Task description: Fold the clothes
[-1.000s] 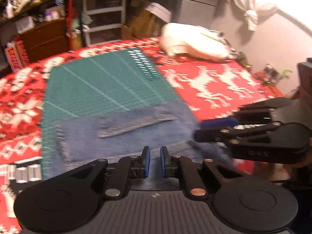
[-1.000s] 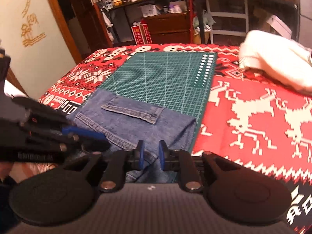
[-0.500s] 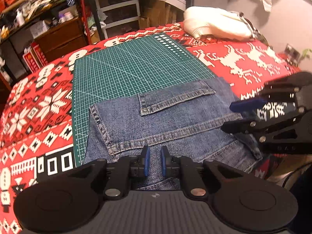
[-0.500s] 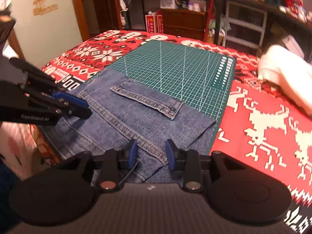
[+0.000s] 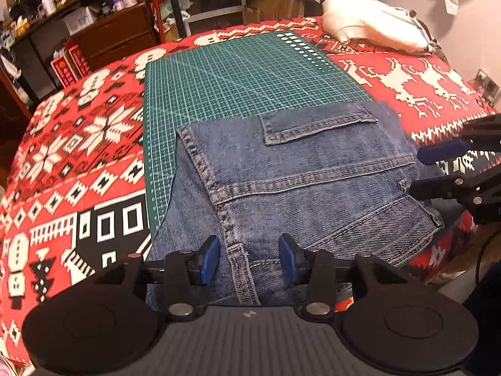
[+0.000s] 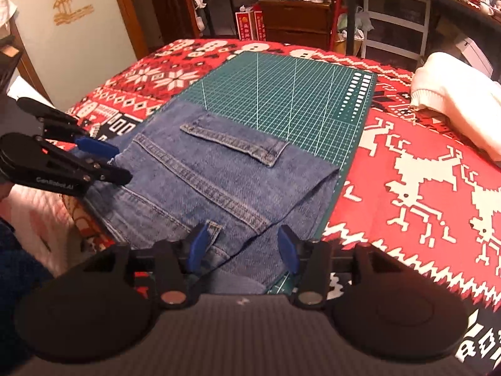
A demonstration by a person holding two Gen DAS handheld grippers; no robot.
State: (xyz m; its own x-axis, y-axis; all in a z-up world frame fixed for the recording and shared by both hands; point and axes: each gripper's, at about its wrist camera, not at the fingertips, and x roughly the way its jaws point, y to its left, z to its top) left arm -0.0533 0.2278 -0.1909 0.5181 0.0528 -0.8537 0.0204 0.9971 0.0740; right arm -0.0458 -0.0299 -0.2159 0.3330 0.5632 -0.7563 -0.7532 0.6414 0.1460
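1. Left wrist view: the left hand-held gripper (image 5: 249,255) is opening, its pads clear of the jeans (image 5: 300,181) lying under and ahead of it; the near fold could spring back.
2. Right wrist view: the right hand-held gripper (image 6: 242,246) is opening over the jeans' waistband (image 6: 216,228); a pad may snag a belt loop and drag the fold.

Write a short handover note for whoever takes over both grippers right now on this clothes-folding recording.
Left gripper: opening, over the near waistband, gripping nothing.
Right gripper: opening, denim between its fingers, not pinched.
Folded blue denim jeans: flat on the green gridded cutting mat, near end overhanging the red patterned blanket.
Done: this fold is laid down.
Left: probably another fold; cream knitted garment untouched at the far right.
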